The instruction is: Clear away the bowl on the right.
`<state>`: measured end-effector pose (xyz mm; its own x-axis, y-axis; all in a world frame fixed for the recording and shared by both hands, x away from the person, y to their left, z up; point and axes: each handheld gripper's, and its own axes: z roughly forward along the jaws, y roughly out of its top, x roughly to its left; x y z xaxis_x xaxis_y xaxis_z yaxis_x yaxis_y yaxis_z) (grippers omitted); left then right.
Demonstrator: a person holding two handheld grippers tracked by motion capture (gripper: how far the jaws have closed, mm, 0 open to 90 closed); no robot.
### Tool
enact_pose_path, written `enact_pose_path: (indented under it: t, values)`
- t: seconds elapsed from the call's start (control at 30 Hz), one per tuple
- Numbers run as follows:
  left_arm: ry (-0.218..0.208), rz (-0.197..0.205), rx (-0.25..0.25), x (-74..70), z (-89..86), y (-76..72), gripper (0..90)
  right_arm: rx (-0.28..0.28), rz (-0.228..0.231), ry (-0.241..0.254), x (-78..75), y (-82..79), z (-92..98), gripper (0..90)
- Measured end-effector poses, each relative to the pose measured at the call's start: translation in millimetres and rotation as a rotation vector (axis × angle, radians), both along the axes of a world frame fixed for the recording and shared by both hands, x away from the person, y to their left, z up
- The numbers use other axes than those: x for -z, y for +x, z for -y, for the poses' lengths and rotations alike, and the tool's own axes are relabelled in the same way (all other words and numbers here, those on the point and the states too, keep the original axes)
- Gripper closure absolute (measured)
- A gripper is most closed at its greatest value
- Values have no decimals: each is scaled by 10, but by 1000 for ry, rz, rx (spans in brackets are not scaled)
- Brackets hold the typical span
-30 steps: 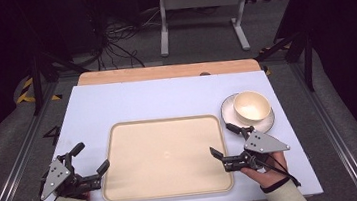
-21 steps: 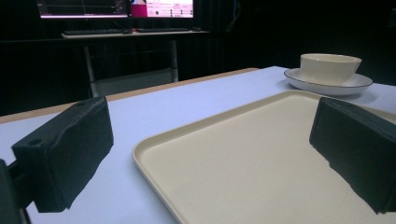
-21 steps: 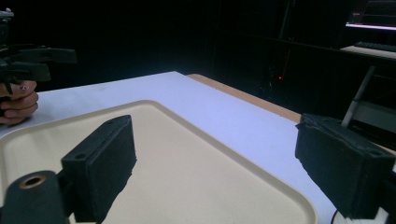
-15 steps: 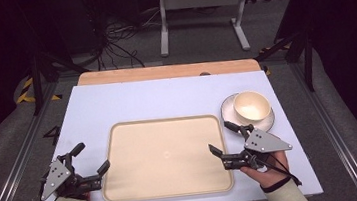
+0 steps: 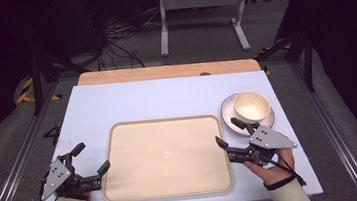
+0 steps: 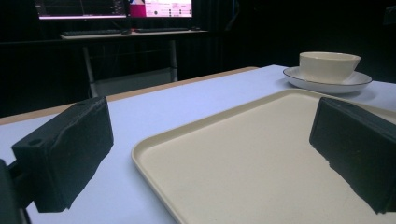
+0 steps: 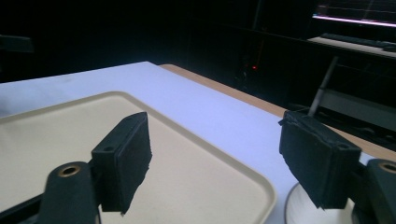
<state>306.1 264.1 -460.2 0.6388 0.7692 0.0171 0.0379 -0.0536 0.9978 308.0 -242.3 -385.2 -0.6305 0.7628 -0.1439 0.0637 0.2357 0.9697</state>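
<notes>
1. The tray (image 5: 165,157), a cream rectangle with rounded corners and a low raised rim, lies flat on the near half of the white bench (image 5: 166,97), its long side running left to right.
2. The tray carries nothing; its inner surface is bare in the high view and in both gripper views.
3. The left claw (image 5: 91,162) sits at the tray's near-left corner, low over the bench. Its jaws are spread wide with nothing between the pads: one jaw stands over the bare bench outside the rim, the other near the tray's left edge.
4. In the left gripper view the tray's rim (image 6: 154,154) runs between the two black jaws, and no pad presses on it.
5. The right claw (image 5: 228,134) sits at the tray's right edge, held by a hand (image 5: 273,165) with a light sleeve. Its jaws have just been closing a little, yet they stand clearly apart, straddling the right rim without gripping it.
6. In the right gripper view one jaw hangs over the tray's inner surface (image 7: 196,177) and the other outside it, over the saucer's edge.
7. Just beyond the right claw, a cream bowl (image 5: 251,106) stands upright on a white saucer (image 5: 231,120), just beside the tray's far-right corner and apart from it.
8. A wooden strip (image 5: 163,72) borders the bench's far edge.
</notes>
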Motion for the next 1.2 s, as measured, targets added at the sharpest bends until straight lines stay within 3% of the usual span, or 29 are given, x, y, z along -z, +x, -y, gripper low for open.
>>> enact_pose_path:
  t: [0.2,0.43,0.57,0.9,1.0,1.2]
  values:
    - [0,1,0,0,0,-1,1,52,28,-37,-7,-5,71,253]
    - [1,1,0,0,2,-2,1,166,18,-14,0,5,181,220]
    - [1,2,0,0,2,-3,1,235,62,17,14,1,254,249]
    - [1,3,1,0,2,-4,1,324,58,22,34,23,363,247]
    - [3,3,2,0,1,-3,1,342,67,54,35,9,392,247]
    - [2,3,2,-1,1,-3,1,380,79,44,34,-4,406,249]
